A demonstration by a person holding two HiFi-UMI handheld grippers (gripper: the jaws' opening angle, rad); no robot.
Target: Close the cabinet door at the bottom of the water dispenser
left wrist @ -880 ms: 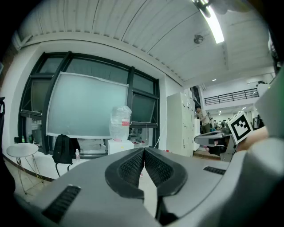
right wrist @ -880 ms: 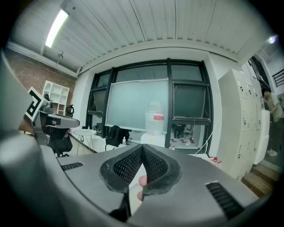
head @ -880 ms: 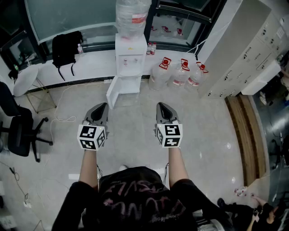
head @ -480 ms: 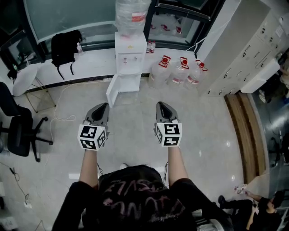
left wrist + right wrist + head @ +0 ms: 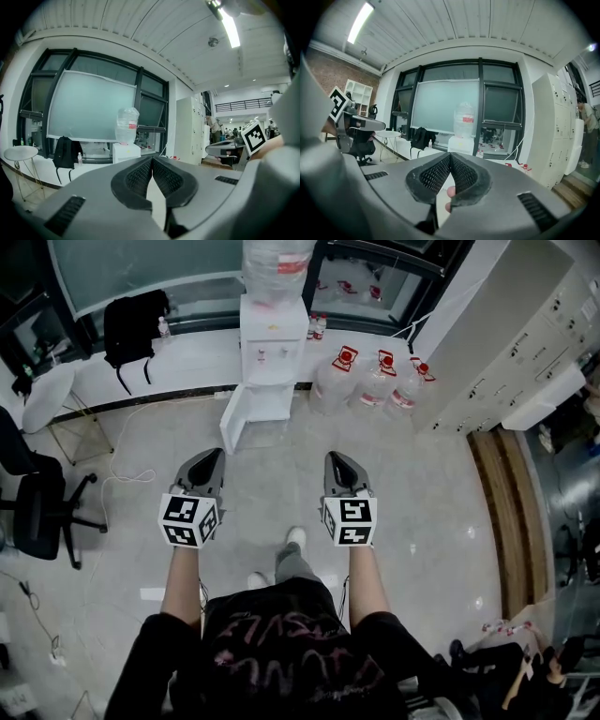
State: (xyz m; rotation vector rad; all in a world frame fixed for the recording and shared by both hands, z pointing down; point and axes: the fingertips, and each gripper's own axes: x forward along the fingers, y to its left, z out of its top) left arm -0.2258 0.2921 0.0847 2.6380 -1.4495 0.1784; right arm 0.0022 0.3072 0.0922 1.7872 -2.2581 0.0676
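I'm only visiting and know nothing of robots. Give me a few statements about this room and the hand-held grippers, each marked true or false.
1. The cabinet door at the bottom of the water dispenser stands open. True.
2. The left hand-held gripper is touching that door. False: it is held well short of the door and touches nothing.
3. The right hand-held gripper has its jaws together and holds nothing. True.
4. The spare water jugs stand to the left of the dispenser. False: in the head view they stand on its right.

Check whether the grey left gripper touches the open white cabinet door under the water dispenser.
Apart. Head view: the left gripper is held near the person, open floor away from the white cabinet door.
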